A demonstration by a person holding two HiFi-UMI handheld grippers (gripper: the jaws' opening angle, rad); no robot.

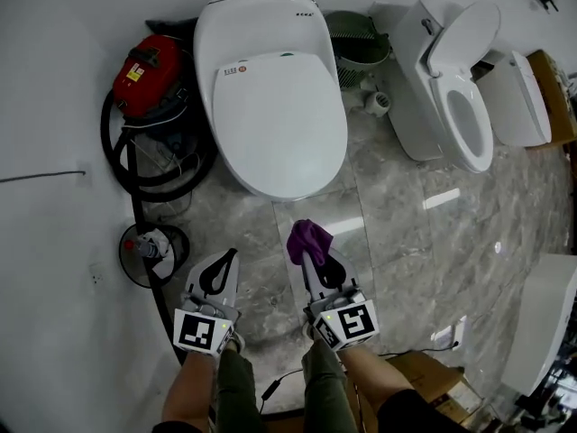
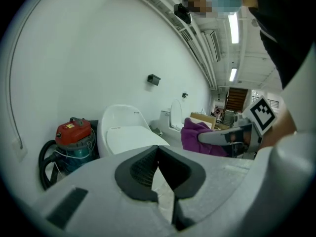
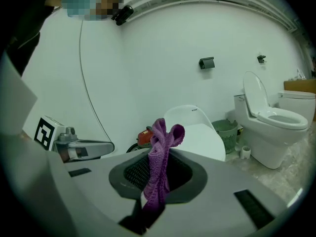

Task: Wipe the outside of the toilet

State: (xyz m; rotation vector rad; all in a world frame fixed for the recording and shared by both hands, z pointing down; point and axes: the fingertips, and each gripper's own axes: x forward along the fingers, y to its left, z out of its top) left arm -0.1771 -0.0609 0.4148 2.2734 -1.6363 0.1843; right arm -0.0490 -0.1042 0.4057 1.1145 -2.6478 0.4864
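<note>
**Item: toilet** [image 1: 270, 97]. White, one-piece, lid shut. Stands at upper centre of the head view, its back to the wall, well apart from both grippers.

**Purple cloth** [image 1: 308, 239]. Bunched and standing up from the right gripper [image 1: 311, 258], whose jaws are clamped on a narrow fold of it. It has not yet touched the toilet.

**Left gripper** [image 1: 225, 260]. Jaws together at the tips, nothing between them. Held low, at lower left of centre.

**Hazards, as judged:**
- The hold on the cloth is thin, so drag against the glazed shell could pull it free.
- A red vacuum cleaner [image 1: 149, 70] and its black hose [image 1: 135, 165] crowd the toilet's left flank, where a gripper could snag or be blocked.
- Bare jaw could scrape the shell if the cloth folds aside.

**Surface:** grey marble-pattern floor [image 1: 406, 242], glossy, with light glare; possibly slick.

**Room:**
- White wall [image 1: 54, 106].
- Green basket [image 1: 358, 39] just right of the toilet.
- Second toilet [image 1: 455, 88], lid raised, at upper right.
- Round dark object [image 1: 149, 246] at left, perhaps a hose fitting.
</note>
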